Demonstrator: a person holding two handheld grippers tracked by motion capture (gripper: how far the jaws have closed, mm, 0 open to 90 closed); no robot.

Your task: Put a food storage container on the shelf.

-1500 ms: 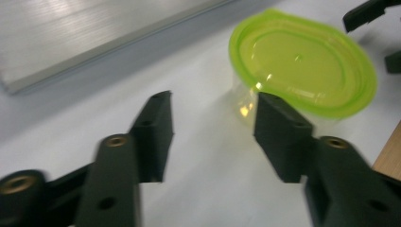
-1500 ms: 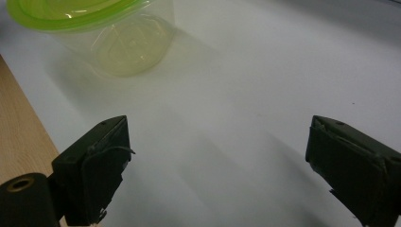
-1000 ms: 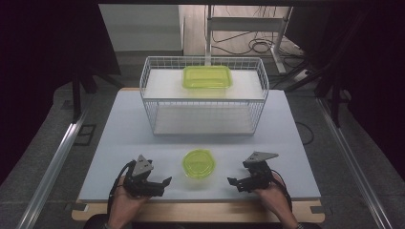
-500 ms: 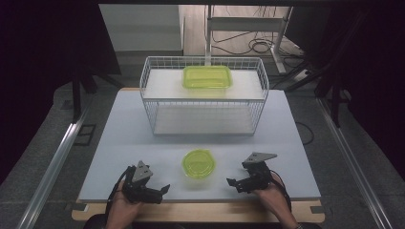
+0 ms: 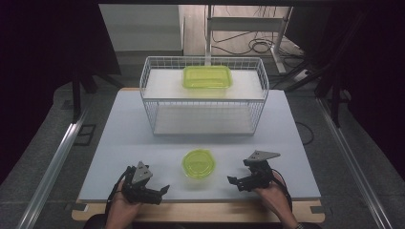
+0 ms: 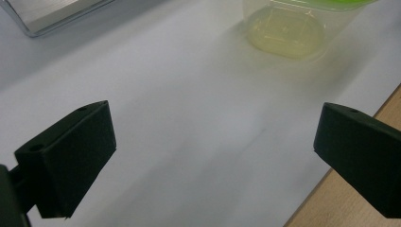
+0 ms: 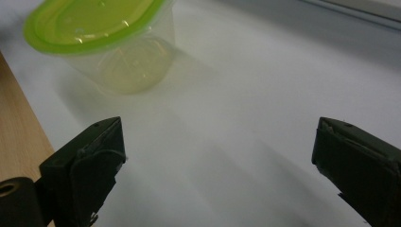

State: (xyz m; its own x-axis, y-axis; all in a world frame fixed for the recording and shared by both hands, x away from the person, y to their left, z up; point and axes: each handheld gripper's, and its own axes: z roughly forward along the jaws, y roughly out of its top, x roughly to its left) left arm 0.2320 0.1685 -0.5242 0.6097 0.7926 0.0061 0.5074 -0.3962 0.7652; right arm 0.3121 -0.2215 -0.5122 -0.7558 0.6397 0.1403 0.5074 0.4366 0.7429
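Note:
A round clear container with a green lid (image 5: 198, 163) stands on the white table top (image 5: 143, 138) near the front edge, between my two grippers. My left gripper (image 5: 160, 193) lies to its left, pointing toward it; its jaws have just been opening and stand wide apart with nothing between them. In the left gripper view the container (image 6: 288, 33) sits well beyond the open gripper (image 6: 213, 161). My right gripper (image 5: 234, 183) rests to the container's right, open and empty. The right gripper view has the container (image 7: 104, 42) ahead at the upper left of the gripper (image 7: 217, 165).
A white wire basket (image 5: 205, 112) stands at the back of the table, with a rectangular green-lidded container (image 5: 207, 76) on top of it. A wooden edge (image 5: 200, 212) runs along the front. A metal rail (image 5: 52, 167) lies to the left.
My left gripper has drawn back slightly toward the front edge. The right gripper and the round container have stayed where they were.

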